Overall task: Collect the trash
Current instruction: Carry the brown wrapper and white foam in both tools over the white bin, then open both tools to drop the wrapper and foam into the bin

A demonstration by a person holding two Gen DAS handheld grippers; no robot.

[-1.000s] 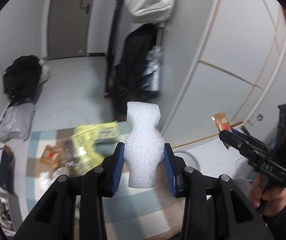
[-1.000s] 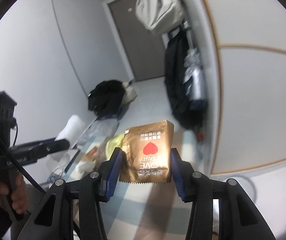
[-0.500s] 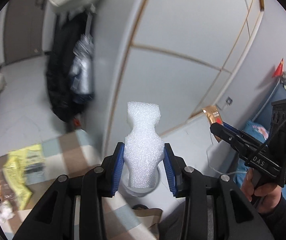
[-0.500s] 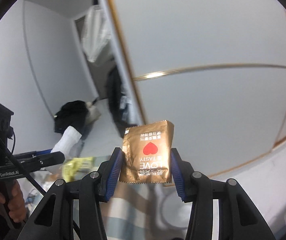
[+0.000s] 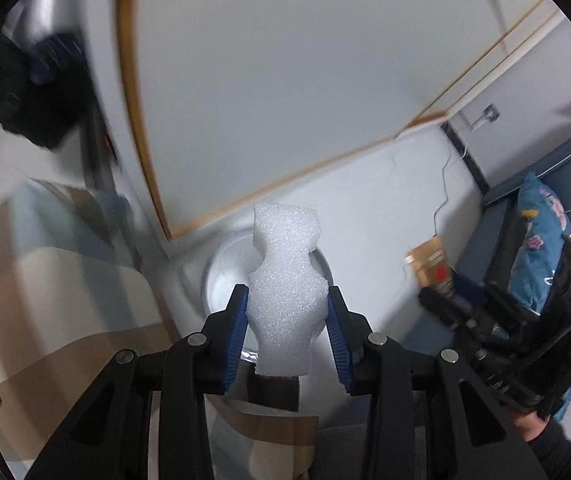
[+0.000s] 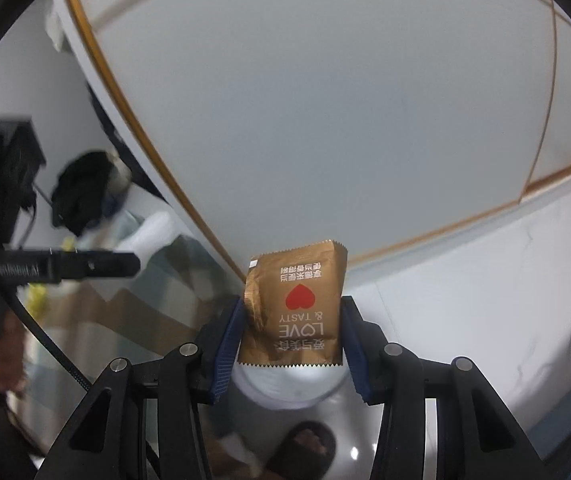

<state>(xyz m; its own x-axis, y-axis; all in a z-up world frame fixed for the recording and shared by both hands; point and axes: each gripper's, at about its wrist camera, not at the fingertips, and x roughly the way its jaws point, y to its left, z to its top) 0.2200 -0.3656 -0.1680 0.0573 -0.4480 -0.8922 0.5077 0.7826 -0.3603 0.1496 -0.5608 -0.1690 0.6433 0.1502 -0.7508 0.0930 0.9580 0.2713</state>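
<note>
A: Left gripper [image 5: 287, 322]?
B: Pads pinch a white foam piece [image 5: 284, 292], held upright above the white bin [image 5: 221, 276] on the floor.

A: Right gripper [image 6: 291, 340]?
B: Clamped on a brown snack wrapper [image 6: 295, 310], over the same bin [image 6: 289, 384], wardrobe panels [image 6: 325, 100] beyond.

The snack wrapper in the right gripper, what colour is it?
Golden brown with a red heart and white lettering; the wrapper shows best in the right wrist view.

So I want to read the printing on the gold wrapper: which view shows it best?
The right wrist view: the gold wrapper fills the centre, sharp, with its red heart and "LOVE & TASTY" upside down. The left wrist view shows the gold wrapper small, blurred, unreadable.
</note>
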